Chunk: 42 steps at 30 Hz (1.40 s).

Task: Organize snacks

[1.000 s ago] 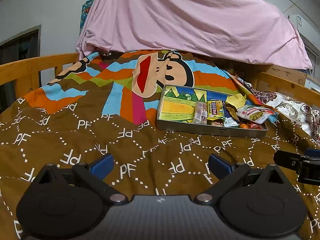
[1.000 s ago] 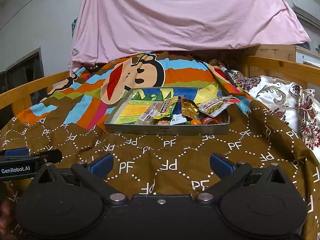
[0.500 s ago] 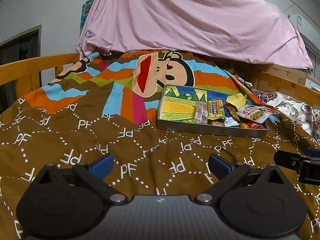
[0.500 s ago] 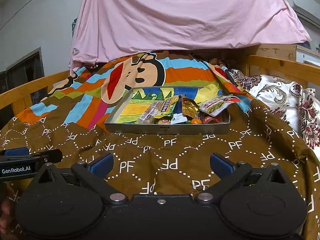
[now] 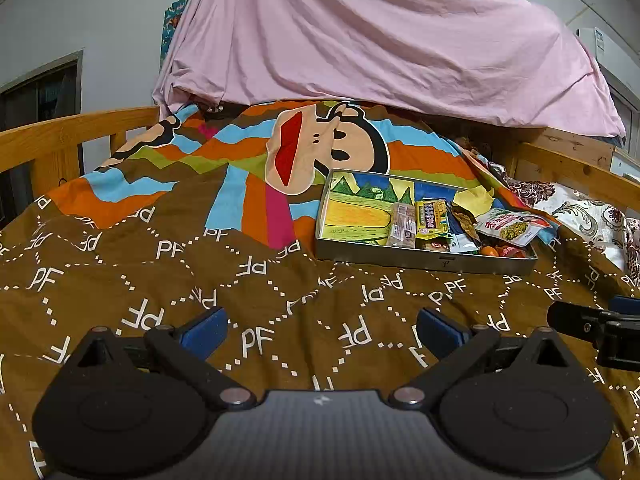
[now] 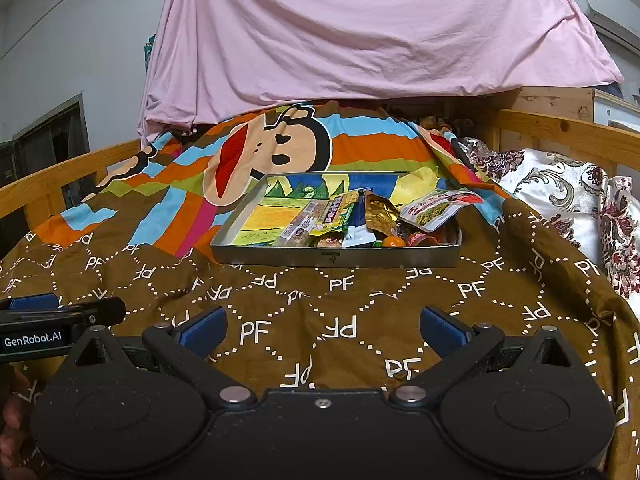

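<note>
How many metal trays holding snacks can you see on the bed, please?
1. The metal tray sits on the brown blanket, ahead of both open grippers, with the snack packets piled toward its right side. Nothing suggests another, though the pink sheet could hide things.

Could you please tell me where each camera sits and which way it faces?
Left wrist: on the left tongs, low over the brown quilt, facing the metal tray ahead-right; own open blue pads and the right tongs' tip at the right edge show.
Right wrist: on the right tongs, facing the tray almost straight on; open pads, left tongs at the left edge.
Shared: tray of snack packets, quilt, pink sheet.
</note>
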Motion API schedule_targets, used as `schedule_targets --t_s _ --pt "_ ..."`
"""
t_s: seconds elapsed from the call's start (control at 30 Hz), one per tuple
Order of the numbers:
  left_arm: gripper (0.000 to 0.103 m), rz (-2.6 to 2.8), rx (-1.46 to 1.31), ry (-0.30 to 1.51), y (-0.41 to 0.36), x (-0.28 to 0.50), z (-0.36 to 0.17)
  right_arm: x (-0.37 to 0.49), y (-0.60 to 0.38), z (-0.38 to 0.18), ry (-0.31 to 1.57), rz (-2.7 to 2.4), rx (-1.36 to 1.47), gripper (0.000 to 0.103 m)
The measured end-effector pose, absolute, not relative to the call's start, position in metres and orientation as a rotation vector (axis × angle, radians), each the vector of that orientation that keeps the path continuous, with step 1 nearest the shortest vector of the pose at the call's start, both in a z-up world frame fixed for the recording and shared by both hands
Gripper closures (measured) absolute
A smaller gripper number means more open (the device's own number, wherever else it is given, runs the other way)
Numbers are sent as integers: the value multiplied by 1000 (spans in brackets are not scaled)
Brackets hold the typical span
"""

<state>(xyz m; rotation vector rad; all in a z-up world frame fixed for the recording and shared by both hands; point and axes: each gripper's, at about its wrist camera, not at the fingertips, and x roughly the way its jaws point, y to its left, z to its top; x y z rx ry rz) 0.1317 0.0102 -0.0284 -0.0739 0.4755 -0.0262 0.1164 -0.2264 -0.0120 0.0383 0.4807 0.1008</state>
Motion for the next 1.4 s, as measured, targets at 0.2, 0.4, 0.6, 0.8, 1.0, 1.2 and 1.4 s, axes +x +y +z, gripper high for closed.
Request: schedule_targets --t_s 0.2,0.4,0.6,0.8,1.0,1.2,1.4 --pt "1 -24 -76 477 11 132 -29 116 -226 -13 484 101 40 1" --pt "1 -25 -74 477 10 132 -29 115 -225 -13 485 103 39 1" --pt "1 -24 -75 476 10 132 -29 116 -225 -13 485 103 39 1" --pt "1 -24 -74 477 11 132 -29 117 -226 -13 486 102 40 1" --pt "1 -25 -73 477 10 132 -29 116 -224 -14 487 103 39 1" --pt "1 -24 -74 482 12 132 -31 115 -225 -14 489 103 40 1" --pt "1 -2 -105 541 12 135 -34 115 -223 -15 490 104 41 1"
